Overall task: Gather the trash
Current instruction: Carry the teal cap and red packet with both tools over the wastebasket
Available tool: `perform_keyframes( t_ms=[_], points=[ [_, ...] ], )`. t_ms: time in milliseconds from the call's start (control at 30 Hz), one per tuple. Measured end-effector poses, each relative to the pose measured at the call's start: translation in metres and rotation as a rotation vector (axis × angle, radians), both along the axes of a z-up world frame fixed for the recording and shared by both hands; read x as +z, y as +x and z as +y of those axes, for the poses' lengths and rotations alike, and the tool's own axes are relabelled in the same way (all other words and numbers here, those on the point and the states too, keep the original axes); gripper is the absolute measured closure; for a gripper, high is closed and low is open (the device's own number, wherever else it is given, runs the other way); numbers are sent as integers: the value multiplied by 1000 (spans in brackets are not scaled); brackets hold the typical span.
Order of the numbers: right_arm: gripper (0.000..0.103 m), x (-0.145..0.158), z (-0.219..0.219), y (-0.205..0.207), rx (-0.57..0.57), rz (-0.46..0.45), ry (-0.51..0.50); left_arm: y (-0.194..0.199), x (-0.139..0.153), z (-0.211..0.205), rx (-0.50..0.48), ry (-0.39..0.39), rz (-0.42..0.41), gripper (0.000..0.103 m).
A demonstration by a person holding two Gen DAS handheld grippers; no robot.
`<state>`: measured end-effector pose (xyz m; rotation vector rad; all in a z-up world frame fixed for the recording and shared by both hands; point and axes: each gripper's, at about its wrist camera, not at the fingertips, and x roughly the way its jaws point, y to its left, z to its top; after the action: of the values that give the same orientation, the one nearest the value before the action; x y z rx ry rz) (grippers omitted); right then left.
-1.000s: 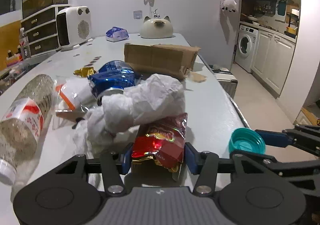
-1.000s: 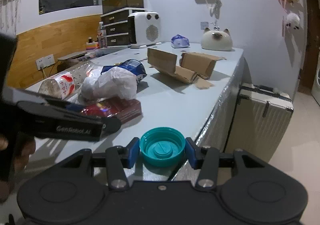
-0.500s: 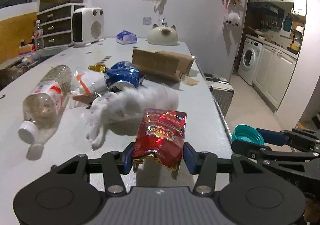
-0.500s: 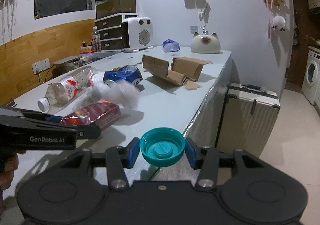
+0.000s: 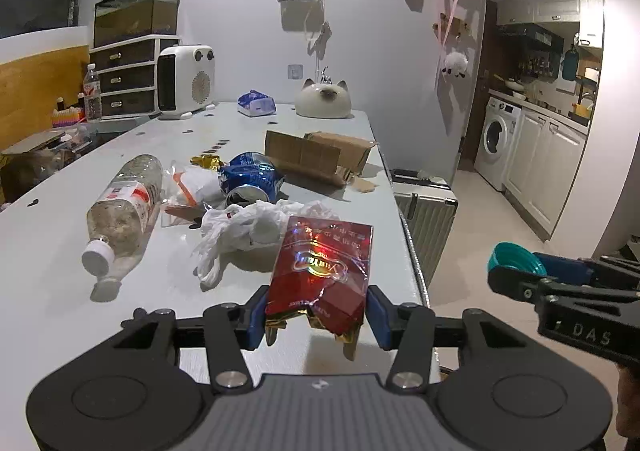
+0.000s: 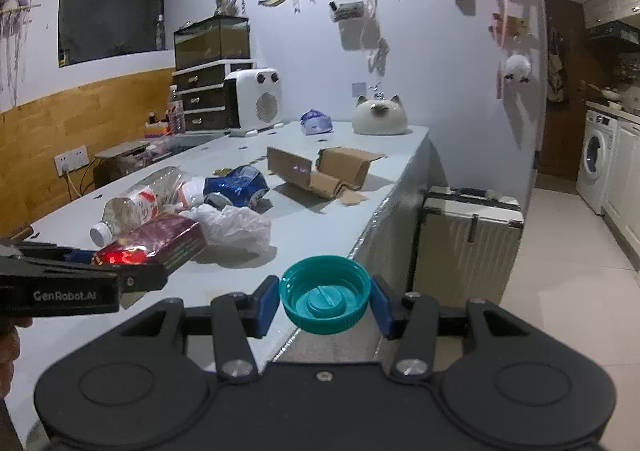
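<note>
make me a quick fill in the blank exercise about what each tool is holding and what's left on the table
1. The left tool is shut on a ____ snack wrapper.
2. The right tool grips a teal ____ with its hollow side up.
3. The plastic bottle on the table lies on its ____.
4. The crushed blue can lies between the bottle and the flattened ____ box.

Missing words: red; lid; side; cardboard

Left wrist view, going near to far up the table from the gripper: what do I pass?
Red snack packet in the left gripper → white plastic bag → crushed blue can → cardboard box → cat-shaped jar.
</note>
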<state>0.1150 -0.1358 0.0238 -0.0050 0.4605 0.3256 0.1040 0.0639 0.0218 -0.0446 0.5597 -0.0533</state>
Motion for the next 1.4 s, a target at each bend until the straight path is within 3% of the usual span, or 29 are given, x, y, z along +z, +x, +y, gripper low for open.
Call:
perform_keyframes(
  t_ms=[400, 867, 1167, 1400],
  points=[
    [53, 9, -47, -37, -97, -37, -1, -25, 8, -41, -57, -6, -29, 52],
    [53, -4, -138, -54, -270, -17, -17, -9, -13, -130, -192, -24, 20, 52],
    [53, -35, -191, -37, -372, 42, -20, 30, -45, -189, -284, -46, 90, 52],
    [53, -75, -221, -1, -420, 128, -4, 84, -102, -228, -320, -58, 199, 52]
  ],
)
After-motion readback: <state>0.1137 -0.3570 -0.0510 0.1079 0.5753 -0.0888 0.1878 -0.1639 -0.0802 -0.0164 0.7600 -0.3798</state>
